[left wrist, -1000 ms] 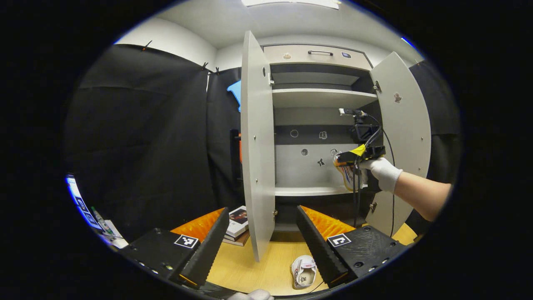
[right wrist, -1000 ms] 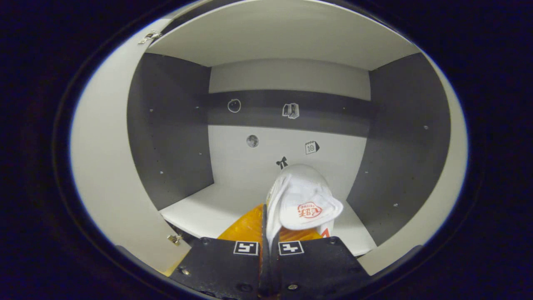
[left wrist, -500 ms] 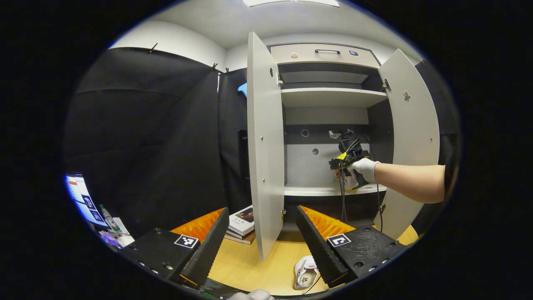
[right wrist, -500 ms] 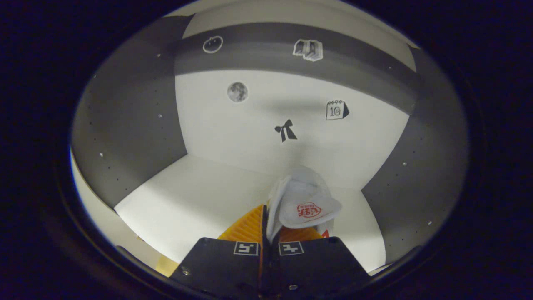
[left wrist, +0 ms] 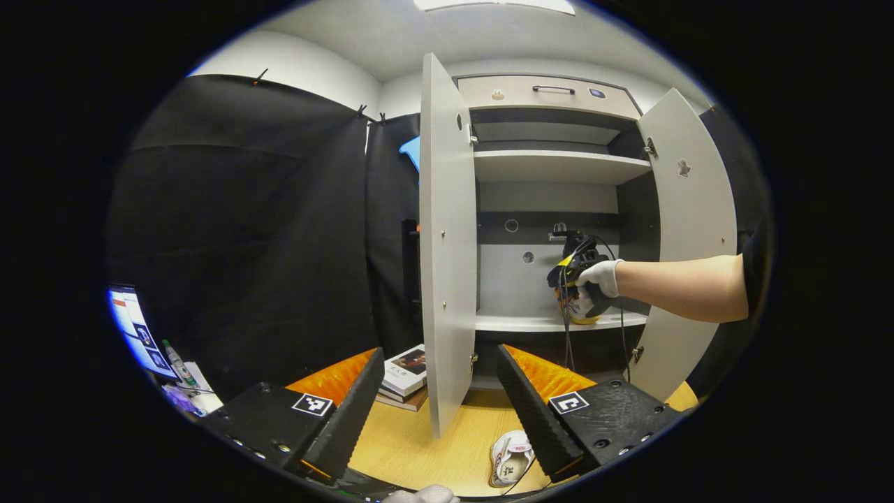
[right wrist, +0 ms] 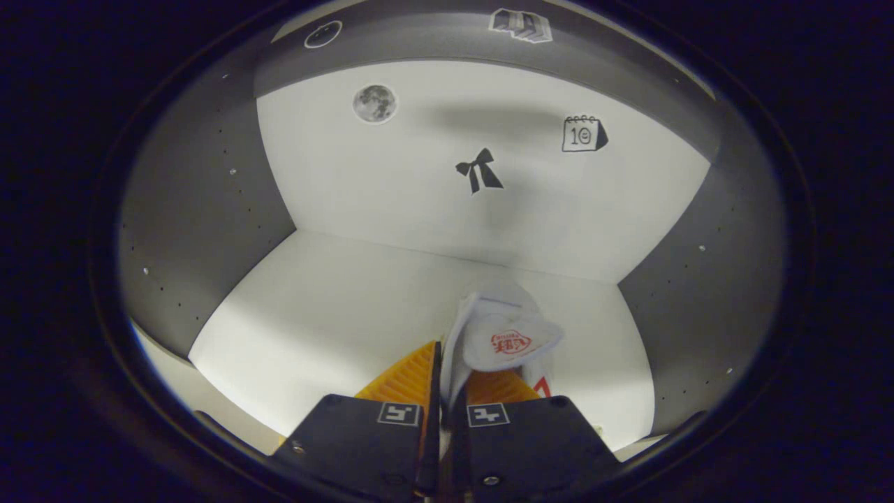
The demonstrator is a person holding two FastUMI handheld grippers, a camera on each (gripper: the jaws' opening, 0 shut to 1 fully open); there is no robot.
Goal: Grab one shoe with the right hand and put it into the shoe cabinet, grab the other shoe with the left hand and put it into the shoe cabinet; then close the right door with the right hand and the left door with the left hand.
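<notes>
The shoe cabinet stands with its left door [left wrist: 447, 244] and right door [left wrist: 688, 230] wide open. A gloved hand holds my right gripper [left wrist: 574, 276] inside it, low over the lower shelf [left wrist: 524, 323]. In the right gripper view, that gripper [right wrist: 447, 360] is shut on a white shoe [right wrist: 506, 335], toe pointing at the back wall, close above the white shelf [right wrist: 335, 307]; whether it touches, I cannot tell. My left gripper [left wrist: 440, 351] hangs open before the cabinet, nothing between its fingers. The other white shoe [left wrist: 508, 457] lies on the wooden floor beside its right finger.
A stack of books [left wrist: 405, 374] lies on the floor left of the left door. A lit screen [left wrist: 133, 332] and small items sit at far left. An upper shelf [left wrist: 559, 165] and a drawer [left wrist: 548, 91] top the cabinet. Stickers dot the back wall [right wrist: 482, 171].
My right gripper has carried the shoe deeper into the cabinet and down toward the lower shelf. The left gripper has hardly moved and stays open.
</notes>
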